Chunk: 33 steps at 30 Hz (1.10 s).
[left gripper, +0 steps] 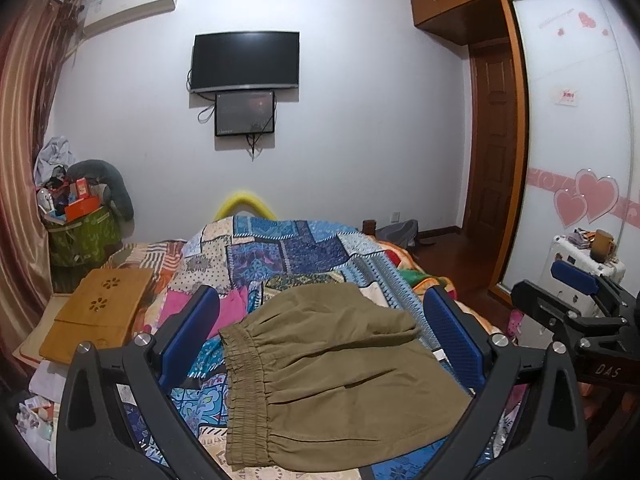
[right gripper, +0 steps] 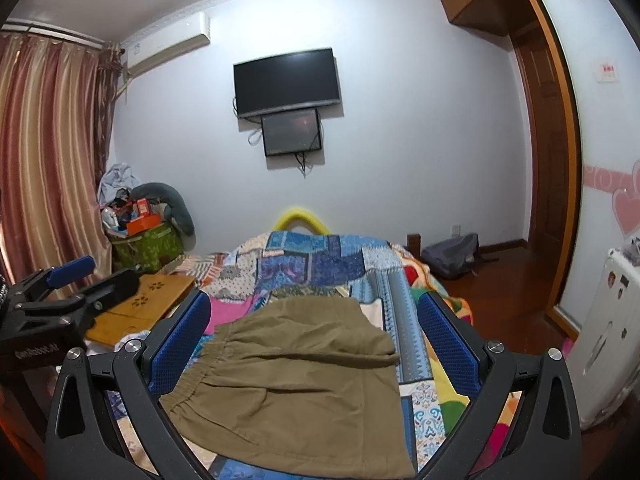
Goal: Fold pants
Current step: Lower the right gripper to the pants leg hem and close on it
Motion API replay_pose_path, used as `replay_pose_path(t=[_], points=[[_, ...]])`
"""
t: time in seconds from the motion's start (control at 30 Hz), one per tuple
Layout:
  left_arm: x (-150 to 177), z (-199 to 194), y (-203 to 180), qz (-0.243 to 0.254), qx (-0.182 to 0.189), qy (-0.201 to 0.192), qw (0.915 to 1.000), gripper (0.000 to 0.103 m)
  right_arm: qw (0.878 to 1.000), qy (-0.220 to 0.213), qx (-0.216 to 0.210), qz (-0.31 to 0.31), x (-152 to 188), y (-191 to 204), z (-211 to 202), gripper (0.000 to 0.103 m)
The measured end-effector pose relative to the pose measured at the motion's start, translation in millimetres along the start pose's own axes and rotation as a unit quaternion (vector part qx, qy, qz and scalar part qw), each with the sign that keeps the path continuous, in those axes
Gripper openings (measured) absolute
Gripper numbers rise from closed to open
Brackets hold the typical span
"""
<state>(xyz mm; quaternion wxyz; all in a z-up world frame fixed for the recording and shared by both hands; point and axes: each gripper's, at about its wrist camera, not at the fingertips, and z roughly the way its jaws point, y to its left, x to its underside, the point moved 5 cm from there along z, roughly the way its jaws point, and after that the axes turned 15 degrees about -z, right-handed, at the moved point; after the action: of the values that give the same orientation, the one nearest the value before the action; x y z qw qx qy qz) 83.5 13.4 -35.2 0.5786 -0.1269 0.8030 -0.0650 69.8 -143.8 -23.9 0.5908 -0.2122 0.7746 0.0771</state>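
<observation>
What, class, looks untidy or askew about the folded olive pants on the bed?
The pants lie skewed on the quilt: the upper layer's edge runs diagonally across the lower layer, so the edges do not line up. Both grippers are open, holding nothing.

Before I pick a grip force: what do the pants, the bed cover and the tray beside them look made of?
The pants: olive woven cloth, likely cotton, matte, soft creases, gathered elastic waistband. The bed cover: thin printed patchwork fabric, slightly wrinkled. The tray: light wood or bamboo, smooth, with flower cut-outs. Both grippers, left and right, are open.
</observation>
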Motion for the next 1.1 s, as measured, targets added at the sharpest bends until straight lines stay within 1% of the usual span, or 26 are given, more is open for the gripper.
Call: replay_pose_path(t=[0.13,0.17,0.23,0.27,0.37,0.43,0.47,0.53,0.57,0.63,0.67,0.77,0.83,0.93,0.97,1.0,1.03,1.07,1.1], points=[[6,25,12,-0.001,-0.018,0.019,0.9997,0.103,0.999,0.034,0.002,-0.003,17,-9,22,0.103],[9,37,17,0.001,-0.025,0.031,0.9992,0.103,0.999,0.044,0.005,-0.004,22,-12,28,0.103],[14,55,23,0.004,-0.030,0.050,0.9983,0.103,0.997,0.080,0.013,-0.003,39,-23,48,0.103],[19,69,30,0.003,-0.035,0.068,0.9970,0.103,0.996,0.086,0.015,-0.003,43,-25,51,0.103],[32,102,47,-0.004,-0.049,0.114,0.9923,0.103,0.990,0.141,0.019,-0.002,69,-40,77,0.103],[40,121,59,-0.009,-0.058,0.140,0.9885,0.103,0.986,0.168,0.024,-0.005,82,-47,88,0.103],[46,135,70,-0.014,-0.068,0.159,0.9849,0.103,0.984,0.175,0.026,-0.008,84,-48,88,0.103],[55,153,85,-0.018,-0.077,0.183,0.9800,0.103,0.981,0.193,0.027,-0.016,95,-55,99,0.102],[61,166,96,-0.022,-0.086,0.199,0.9760,0.103,0.979,0.201,0.026,-0.020,100,-58,104,0.102],[69,180,109,-0.026,-0.094,0.218,0.9712,0.103,0.975,0.220,0.021,-0.028,110,-64,120,0.102],[75,190,119,-0.029,-0.100,0.233,0.9668,0.103,0.974,0.224,0.020,-0.031,113,-65,125,0.102],[87,209,139,-0.037,-0.113,0.262,0.9577,0.103,0.969,0.243,0.016,-0.033,127,-70,141,0.102],[94,220,146,-0.033,-0.120,0.277,0.9528,0.103,0.966,0.256,0.004,-0.032,136,-72,154,0.102],[108,236,151,-0.027,-0.117,0.311,0.9430,0.103,0.962,0.271,0.000,-0.045,145,-69,177,0.101],[114,242,152,-0.032,-0.108,0.327,0.9384,0.103,0.960,0.276,-0.005,-0.052,148,-69,186,0.101],[122,249,154,-0.039,-0.099,0.349,0.9313,0.103,0.959,0.277,-0.009,-0.053,150,-69,191,0.101],[126,253,155,-0.041,-0.096,0.360,0.9272,0.103,0.959,0.278,-0.019,-0.054,153,-69,200,0.101],[133,259,158,-0.039,-0.097,0.374,0.9216,0.103,0.958,0.280,-0.025,-0.057,154,-70,207,0.098],[135,261,159,-0.037,-0.098,0.378,0.9198,0.103,0.957,0.282,-0.030,-0.063,156,-70,214,0.093]])
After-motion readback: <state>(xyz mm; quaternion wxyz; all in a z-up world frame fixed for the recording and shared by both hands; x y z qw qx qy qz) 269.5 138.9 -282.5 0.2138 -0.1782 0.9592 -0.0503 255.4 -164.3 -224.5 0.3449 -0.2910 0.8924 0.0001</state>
